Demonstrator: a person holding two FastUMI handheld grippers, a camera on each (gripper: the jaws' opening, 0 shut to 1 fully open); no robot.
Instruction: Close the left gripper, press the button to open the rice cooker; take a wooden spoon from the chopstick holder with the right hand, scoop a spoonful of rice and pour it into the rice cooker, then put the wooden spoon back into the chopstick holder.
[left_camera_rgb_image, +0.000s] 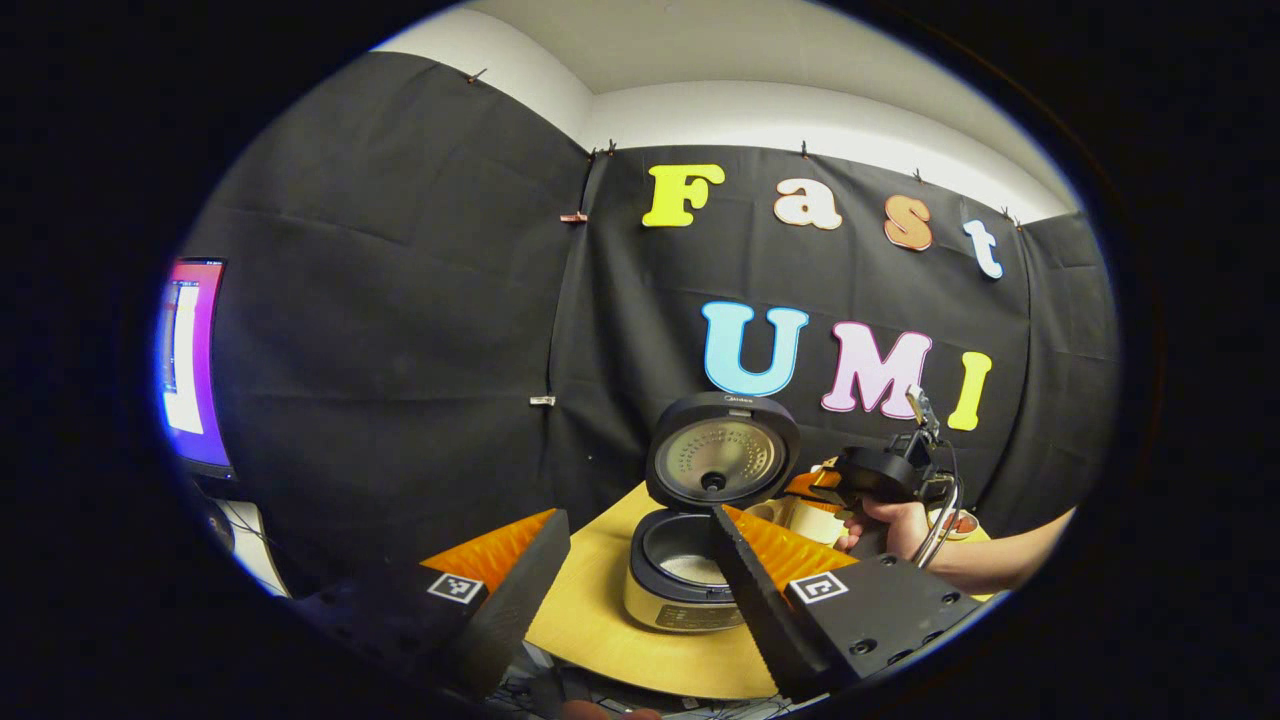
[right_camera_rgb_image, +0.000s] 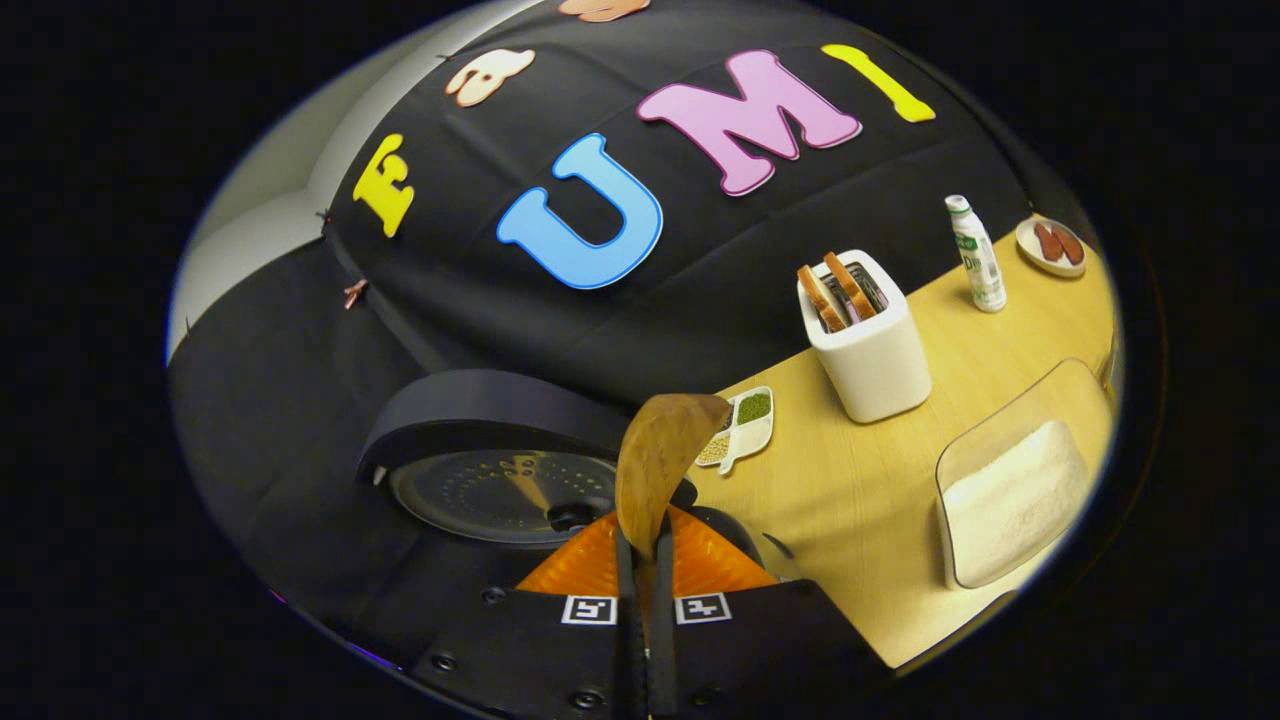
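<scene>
**Cooker open, spoon clamped over it**

The rice cooker sits on the wooden table in front of me, its round lid standing upright and a white layer lying in the dark inner pot. My right gripper pinches the wooden spoon by its handle, bowl upward and tilted, just above the cooker's open lid.

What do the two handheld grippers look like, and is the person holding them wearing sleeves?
Each gripper is a black body with screw holes and a square black-and-white marker by each finger: the left gripper, and the right gripper. From the left gripper view, cables loop beside the hand; its forearm is bare, no sleeve.
</scene>
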